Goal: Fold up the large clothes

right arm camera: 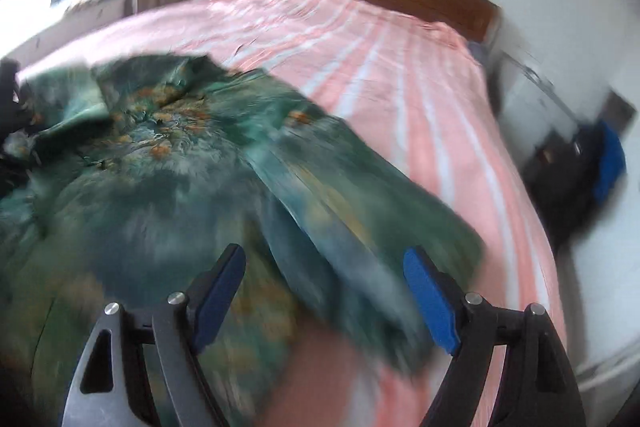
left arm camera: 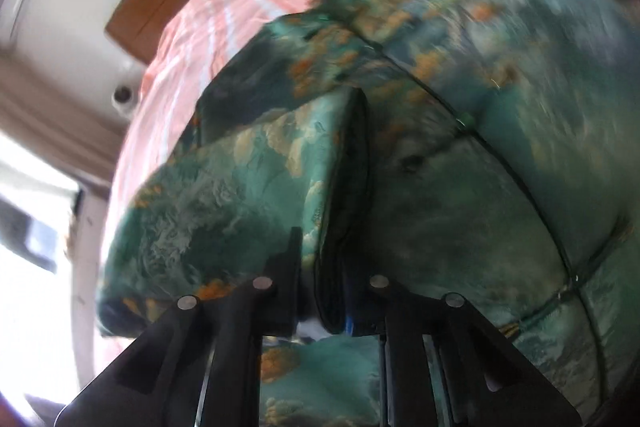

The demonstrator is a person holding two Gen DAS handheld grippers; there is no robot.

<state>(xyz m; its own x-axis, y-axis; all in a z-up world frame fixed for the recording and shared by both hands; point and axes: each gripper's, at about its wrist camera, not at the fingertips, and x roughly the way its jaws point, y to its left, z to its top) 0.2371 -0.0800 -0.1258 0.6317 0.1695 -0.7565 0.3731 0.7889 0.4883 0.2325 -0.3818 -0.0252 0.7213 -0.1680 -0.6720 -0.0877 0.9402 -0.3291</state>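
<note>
Green garment [left arm camera: 460, 75] edge pinched in left claw [left arm camera: 332, 291], right claw [right arm camera: 324, 291] spread & empty over bed [right arm camera: 400, 75]; slick fabric could slip w/ one-sided pull, skewing fold.

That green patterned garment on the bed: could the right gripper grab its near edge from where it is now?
Probably yes. The right gripper is open, and the green garment lies directly beyond its fingers on the pink bedspread, with nothing between. The blur hides the exact gap.

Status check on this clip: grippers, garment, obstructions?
Left gripper shut on garment fold. Right gripper open above garment. Garment spread on bed. No obstructions seen.
</note>
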